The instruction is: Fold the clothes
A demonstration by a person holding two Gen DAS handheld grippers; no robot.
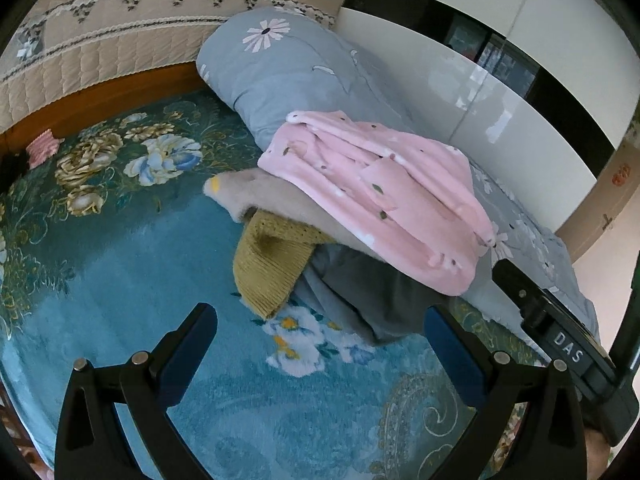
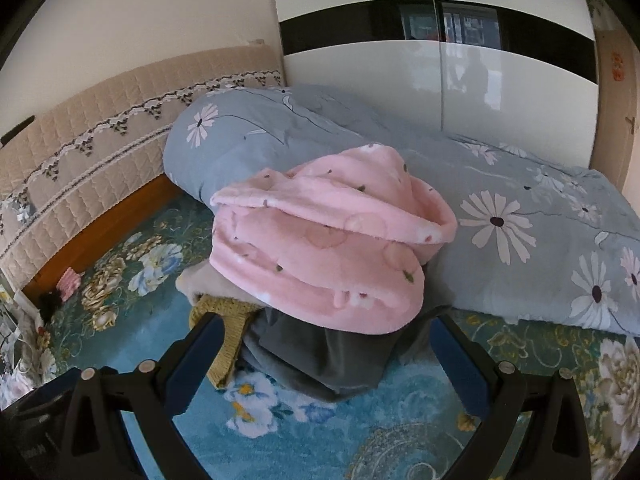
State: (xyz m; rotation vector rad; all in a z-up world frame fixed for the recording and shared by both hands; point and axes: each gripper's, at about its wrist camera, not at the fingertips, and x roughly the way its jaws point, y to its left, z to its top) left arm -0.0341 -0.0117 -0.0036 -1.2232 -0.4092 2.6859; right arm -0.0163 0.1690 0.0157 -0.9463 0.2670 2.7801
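A heap of clothes lies on the blue floral bedspread (image 1: pixel 120 264). On top is a pink fleece garment (image 1: pixel 384 192) (image 2: pixel 320 252) with small dots. Under it lie a beige piece (image 1: pixel 256 192), a mustard knitted piece (image 1: pixel 268 268) (image 2: pixel 224 316) and a dark grey garment (image 1: pixel 368 296) (image 2: pixel 316 356). My left gripper (image 1: pixel 320 320) hangs open just short of the heap, with nothing between its fingers. My right gripper (image 2: pixel 324 328) is open too, its fingers on either side of the grey garment's near edge without pressing it. The right gripper's body (image 1: pixel 568 344) shows in the left wrist view at the right.
A rolled grey daisy-print duvet (image 1: pixel 288 64) (image 2: pixel 500 216) lies behind the heap along a white glossy wardrobe (image 2: pixel 480 80). A quilted beige headboard (image 1: pixel 100 40) and wooden bed frame (image 1: pixel 100 96) close the far left. A small pink item (image 1: pixel 42 148) lies near the headboard.
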